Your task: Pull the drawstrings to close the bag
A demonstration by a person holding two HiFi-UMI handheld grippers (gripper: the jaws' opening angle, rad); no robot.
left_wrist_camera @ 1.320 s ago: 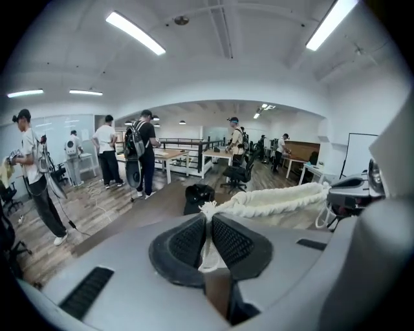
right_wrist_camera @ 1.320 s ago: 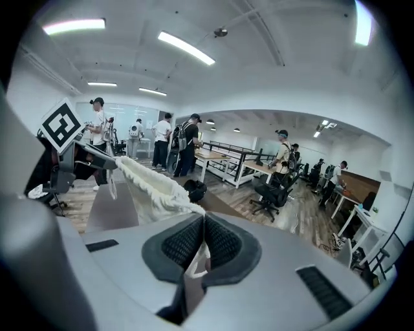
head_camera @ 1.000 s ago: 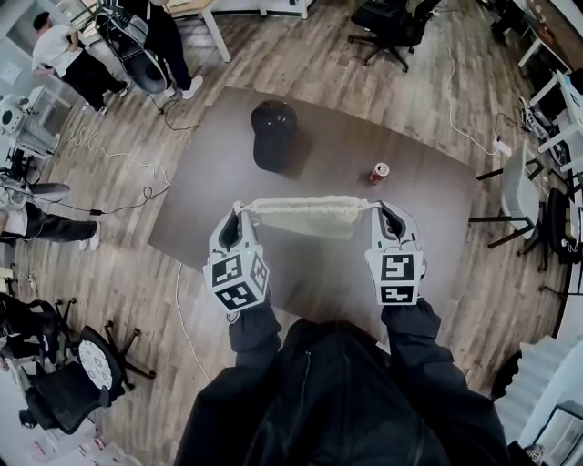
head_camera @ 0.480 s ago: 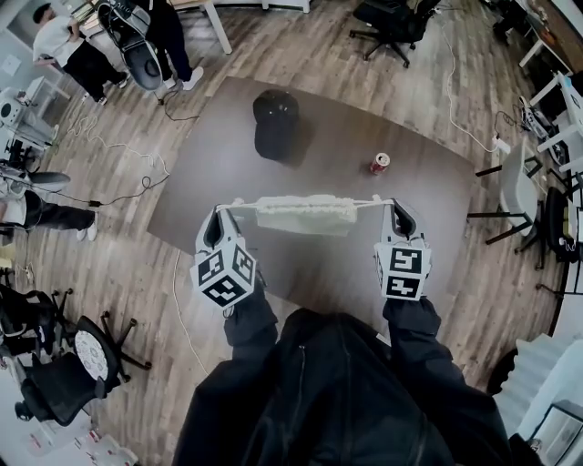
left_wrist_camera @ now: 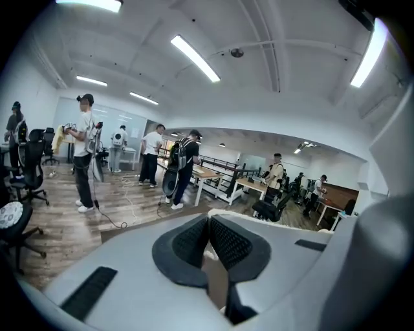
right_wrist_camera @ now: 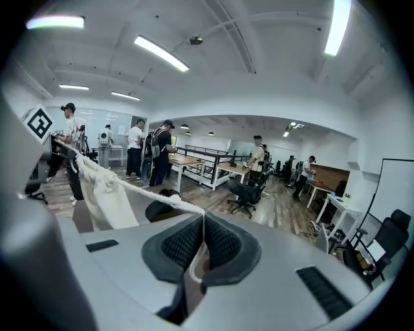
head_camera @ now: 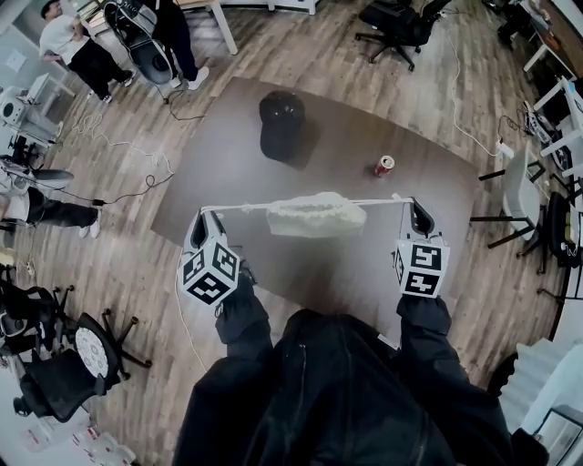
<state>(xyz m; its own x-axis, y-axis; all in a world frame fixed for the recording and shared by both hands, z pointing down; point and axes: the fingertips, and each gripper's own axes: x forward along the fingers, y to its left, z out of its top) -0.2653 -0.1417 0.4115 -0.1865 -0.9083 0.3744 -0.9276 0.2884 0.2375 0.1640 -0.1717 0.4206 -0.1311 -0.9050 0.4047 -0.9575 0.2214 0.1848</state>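
Observation:
A cream drawstring bag (head_camera: 314,215) hangs in the air above the dark table (head_camera: 228,150), its mouth bunched tight. One white drawstring (head_camera: 237,208) runs taut from the bag's left side into my left gripper (head_camera: 206,218), which is shut on it. The other drawstring (head_camera: 383,201) runs right into my right gripper (head_camera: 414,209), also shut on its cord. In the right gripper view the cord (right_wrist_camera: 139,189) leads from the closed pads (right_wrist_camera: 184,242) up to the bag (right_wrist_camera: 107,197). The left gripper view shows a bit of cord (left_wrist_camera: 210,255) pinched between shut pads; the bag is out of that view.
A black cap (head_camera: 281,123) and a red can (head_camera: 383,166) lie on the table beyond the bag. Office chairs (head_camera: 396,23), cables (head_camera: 127,150) and standing people (head_camera: 77,50) surround the table on the wooden floor.
Both grippers have moved outward, away from each other. The drawstrings have drawn out longer on each side and the bag's mouth has gathered narrower.

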